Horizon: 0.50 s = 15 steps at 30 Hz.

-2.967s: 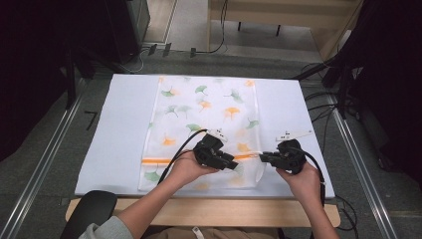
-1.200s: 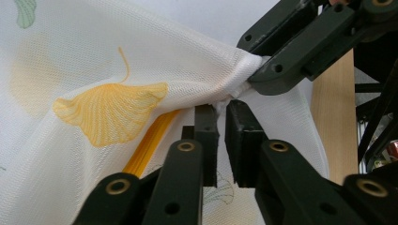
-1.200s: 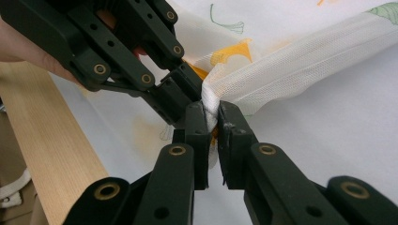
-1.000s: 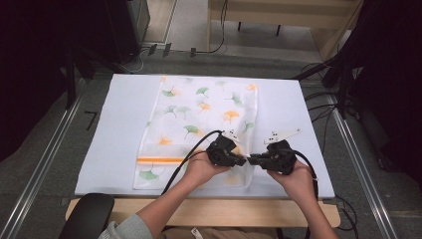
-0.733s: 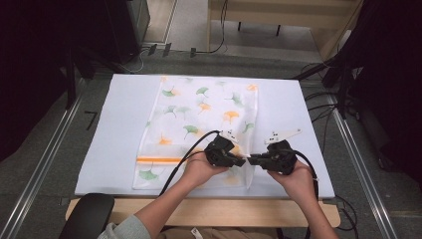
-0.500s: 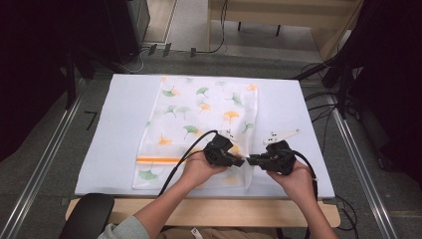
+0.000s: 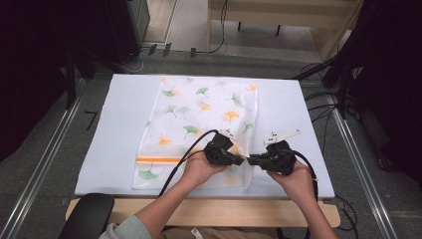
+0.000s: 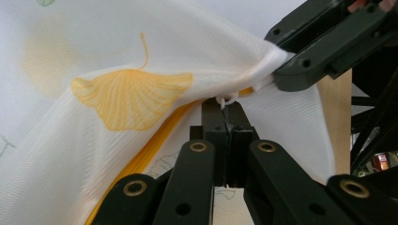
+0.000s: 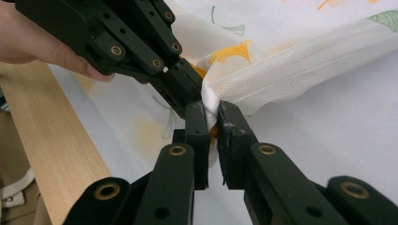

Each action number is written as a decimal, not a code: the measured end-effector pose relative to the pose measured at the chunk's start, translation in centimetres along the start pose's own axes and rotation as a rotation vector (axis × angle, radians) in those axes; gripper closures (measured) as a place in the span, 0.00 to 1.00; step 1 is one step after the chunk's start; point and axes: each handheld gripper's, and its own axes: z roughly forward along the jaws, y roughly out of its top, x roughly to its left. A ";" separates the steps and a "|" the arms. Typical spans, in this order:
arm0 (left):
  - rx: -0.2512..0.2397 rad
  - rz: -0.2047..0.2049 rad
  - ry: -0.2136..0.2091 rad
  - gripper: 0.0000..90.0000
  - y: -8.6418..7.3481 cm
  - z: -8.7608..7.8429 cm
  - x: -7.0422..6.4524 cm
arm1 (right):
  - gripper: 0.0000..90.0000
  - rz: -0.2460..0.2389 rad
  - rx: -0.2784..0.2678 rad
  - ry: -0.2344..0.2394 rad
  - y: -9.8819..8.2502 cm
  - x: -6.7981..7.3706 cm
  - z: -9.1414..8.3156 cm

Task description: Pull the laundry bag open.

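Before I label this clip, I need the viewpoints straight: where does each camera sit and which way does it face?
High view: above the near edge, facing forward and down at the table and mesh bag; forearms, both hands.
Left gripper view: on the left tongs, facing the zipper pull; own jaws.
Right gripper view: on the right tongs, facing the bag's edge; own jaws, a hand.
Shared: both tongs, the bag.

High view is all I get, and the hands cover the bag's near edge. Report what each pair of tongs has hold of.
Observer: The left tongs are shut on a small white zipper pull.
Operator: Now the right one.
Observer: The right tongs pinch a bunched fold of the mesh bag, right beside the left ones.
Operator: Give me the zipper's state there.
Observer: The orange zipper runs up to the pull; whether it is open I cannot tell.
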 end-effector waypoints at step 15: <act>0.023 -0.054 0.008 1.00 -1.2 -0.3 1.7 | 0.95 -0.004 0.002 0.000 0.0 0.0 0.0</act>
